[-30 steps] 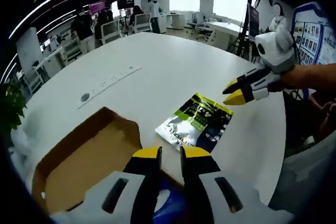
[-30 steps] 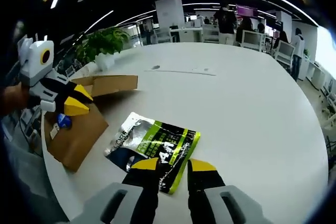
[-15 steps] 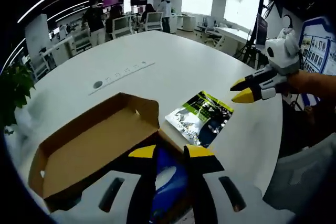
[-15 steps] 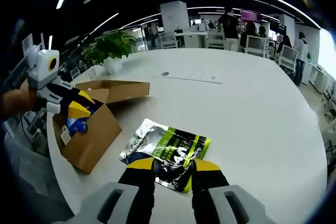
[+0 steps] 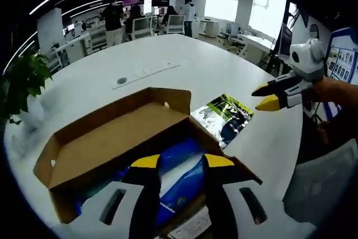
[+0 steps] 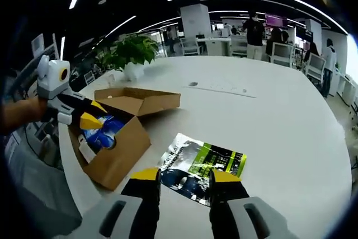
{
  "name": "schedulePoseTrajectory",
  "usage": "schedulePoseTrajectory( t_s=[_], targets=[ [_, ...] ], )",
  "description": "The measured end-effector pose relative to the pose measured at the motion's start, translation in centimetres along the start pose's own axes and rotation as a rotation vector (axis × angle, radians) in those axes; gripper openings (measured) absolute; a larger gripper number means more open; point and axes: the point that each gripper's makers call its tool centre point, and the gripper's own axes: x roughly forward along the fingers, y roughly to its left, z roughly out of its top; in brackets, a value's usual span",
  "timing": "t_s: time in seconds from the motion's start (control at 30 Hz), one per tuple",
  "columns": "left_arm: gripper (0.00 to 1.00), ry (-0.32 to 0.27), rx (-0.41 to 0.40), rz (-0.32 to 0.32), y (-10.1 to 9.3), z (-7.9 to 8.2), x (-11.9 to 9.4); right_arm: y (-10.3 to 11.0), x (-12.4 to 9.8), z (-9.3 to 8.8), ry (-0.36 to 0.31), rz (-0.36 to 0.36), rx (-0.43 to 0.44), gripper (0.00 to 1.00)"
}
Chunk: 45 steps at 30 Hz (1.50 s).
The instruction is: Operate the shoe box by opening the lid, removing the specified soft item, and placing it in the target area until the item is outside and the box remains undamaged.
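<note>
Two hand-held grippers, both spread: left (image 5: 182,162) over open brown cardboard shoe box (image 5: 100,149); next, pinch blue soft item (image 5: 184,172) at 6 o'clock.

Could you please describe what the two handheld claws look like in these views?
Each claw has two pale grey fingers that turn black and end in yellow tips, with a dark slot in each grey part. In its own view, the left claw shows this; so does the right claw. No sleeve shows on the forearms behind them.
</note>
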Motion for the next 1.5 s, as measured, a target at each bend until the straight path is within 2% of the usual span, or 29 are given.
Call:
schedulePoseTrajectory(
  t_s=[0.27, 0.67, 0.9, 1.5],
  targets=[
    [0.33, -0.021, -0.046, 0.048, 2.4, -1.4, -2.1, 2.6, 0.5, 0.7, 0.002, 0.049, -0.03, 0.36],
    [0.42, -0.016, -0.099, 0.122, 5.9, -4.7, -5.0, 6.0, 1.4, 2.3, -0.007, 0.107, -0.042, 0.42],
    [0.48, -0.02, -0.129, 0.136, 6.8, -6.1, -6.3, 8.3, 2.1, 3.1, -0.009, 0.146, -0.061, 0.43],
    [0.67, -0.055, -0.212, 0.149, 8.6, -8.1, -8.9, 13.7, 4.1, 4.1, 0.006, 0.24, -0.098, 0.43]
  ],
)
